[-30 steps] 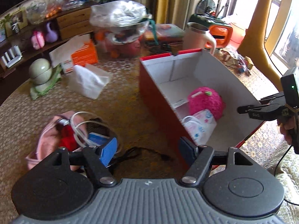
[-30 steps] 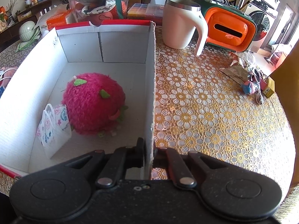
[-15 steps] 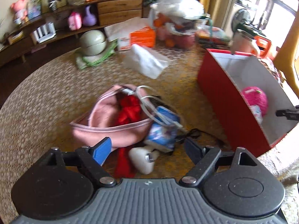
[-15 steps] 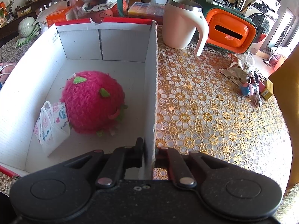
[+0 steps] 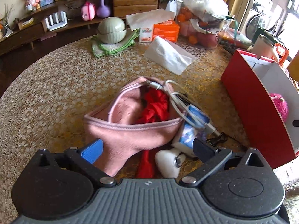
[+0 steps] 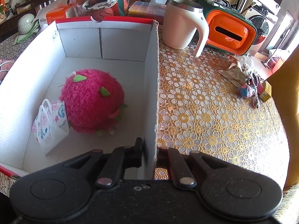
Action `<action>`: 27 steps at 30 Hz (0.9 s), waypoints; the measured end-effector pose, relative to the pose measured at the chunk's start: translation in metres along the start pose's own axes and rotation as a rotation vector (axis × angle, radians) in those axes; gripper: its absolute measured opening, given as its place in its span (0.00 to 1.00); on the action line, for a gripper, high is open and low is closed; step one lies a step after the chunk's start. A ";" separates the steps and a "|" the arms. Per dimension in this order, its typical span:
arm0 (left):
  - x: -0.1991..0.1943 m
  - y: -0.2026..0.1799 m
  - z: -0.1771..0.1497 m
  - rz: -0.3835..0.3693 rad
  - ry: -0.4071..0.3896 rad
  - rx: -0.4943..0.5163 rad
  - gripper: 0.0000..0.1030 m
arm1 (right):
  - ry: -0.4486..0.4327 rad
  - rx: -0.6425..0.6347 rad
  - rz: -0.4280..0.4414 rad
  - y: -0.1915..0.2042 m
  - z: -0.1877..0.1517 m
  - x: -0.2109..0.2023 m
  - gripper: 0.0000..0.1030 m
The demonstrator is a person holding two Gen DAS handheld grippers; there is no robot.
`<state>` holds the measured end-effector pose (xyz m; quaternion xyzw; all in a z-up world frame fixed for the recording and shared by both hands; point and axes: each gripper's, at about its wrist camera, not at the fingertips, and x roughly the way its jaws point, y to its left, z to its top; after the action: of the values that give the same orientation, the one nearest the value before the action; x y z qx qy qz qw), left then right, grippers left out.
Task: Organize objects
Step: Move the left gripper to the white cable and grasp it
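Note:
My left gripper (image 5: 147, 147) is open above a pile on the table: a pink cloth (image 5: 130, 130), a red fabric (image 5: 155, 106), a white cable (image 5: 173, 97), a blue-white packet (image 5: 192, 130) and a white charger (image 5: 168, 160). The pink cloth lies between its fingers. The red box (image 5: 252, 110) stands to the right. My right gripper (image 6: 149, 149) is shut on the box's right wall (image 6: 152, 93). Inside the box are a pink plush ball (image 6: 91, 99) and a patterned face mask (image 6: 48, 121).
In the left wrist view, a tissue pack (image 5: 168, 54), an orange carton (image 5: 164, 29), a green lidded bowl (image 5: 112, 29) and a fruit bag (image 5: 203, 22) sit behind the pile. In the right wrist view, a white mug (image 6: 181, 24), an orange container (image 6: 229, 33) and small trinkets (image 6: 246, 85) are right of the box.
My left gripper has swung left from the box to over the pile, which now sits between its open fingers. My right gripper has stayed clamped on the box wall.

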<state>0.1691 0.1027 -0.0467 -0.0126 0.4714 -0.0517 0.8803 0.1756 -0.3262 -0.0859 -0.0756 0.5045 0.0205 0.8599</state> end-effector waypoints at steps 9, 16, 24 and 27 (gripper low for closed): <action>0.022 -0.039 0.041 -0.056 0.024 -0.033 1.00 | 0.001 0.000 -0.001 0.000 0.000 0.000 0.07; 0.044 -0.043 0.056 -0.094 0.095 -0.163 0.94 | 0.001 -0.001 0.000 0.001 0.000 0.000 0.08; 0.053 -0.043 0.059 -0.124 0.138 -0.247 0.49 | -0.003 -0.008 0.003 0.001 0.000 0.002 0.07; 0.051 -0.044 0.063 -0.136 0.125 -0.246 0.44 | -0.004 -0.009 0.003 0.000 0.000 0.002 0.07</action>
<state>0.2459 0.0521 -0.0515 -0.1491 0.5263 -0.0538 0.8354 0.1761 -0.3258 -0.0875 -0.0788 0.5029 0.0241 0.8604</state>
